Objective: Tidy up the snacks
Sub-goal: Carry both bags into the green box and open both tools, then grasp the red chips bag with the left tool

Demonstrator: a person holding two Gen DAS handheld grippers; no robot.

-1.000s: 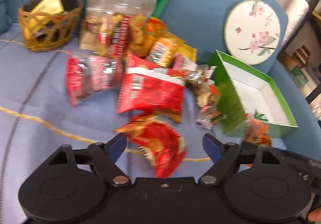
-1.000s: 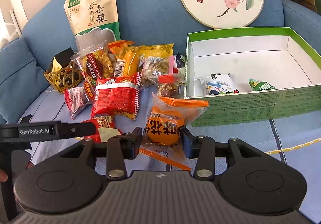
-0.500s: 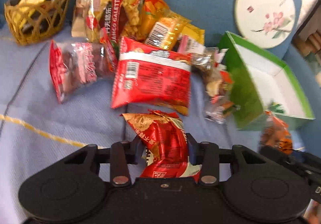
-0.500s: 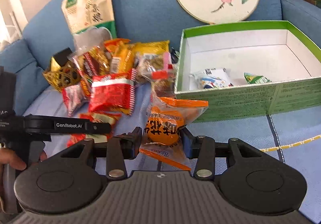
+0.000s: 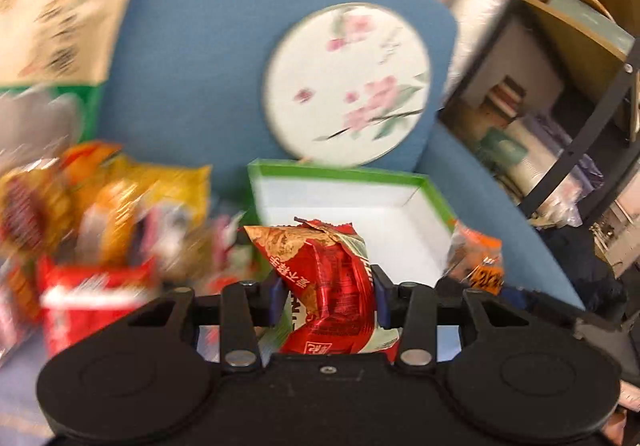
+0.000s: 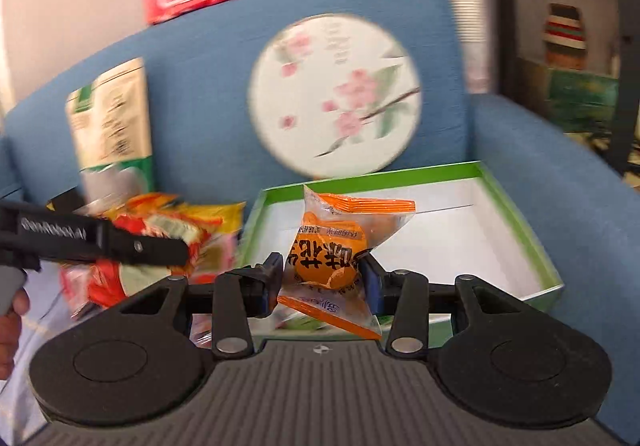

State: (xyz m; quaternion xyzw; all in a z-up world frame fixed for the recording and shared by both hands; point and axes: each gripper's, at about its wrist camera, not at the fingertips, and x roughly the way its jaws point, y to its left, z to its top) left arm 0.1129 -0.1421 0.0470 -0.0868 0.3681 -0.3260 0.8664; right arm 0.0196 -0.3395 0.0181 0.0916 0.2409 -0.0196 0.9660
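My left gripper [image 5: 325,296] is shut on a red snack packet [image 5: 324,282] and holds it up in front of the green box [image 5: 340,177] with a white inside. My right gripper [image 6: 322,282] is shut on an orange snack packet [image 6: 332,246] and holds it over the near left part of the same box [image 6: 516,214]. The orange packet also shows at the right of the left wrist view [image 5: 478,266]. The left gripper body [image 6: 100,242] shows at the left of the right wrist view, above the snack pile [image 6: 160,230].
The loose snack pile [image 5: 100,222] lies on the blue sofa left of the box. A big beige and green pouch [image 6: 110,126] and a round flowered fan [image 6: 336,94] lean on the sofa back. A dark shelf rack [image 5: 580,106] stands to the right.
My left gripper has closed on the red packet and lifted it toward the box. My right gripper has carried the orange packet up and over the box edge.
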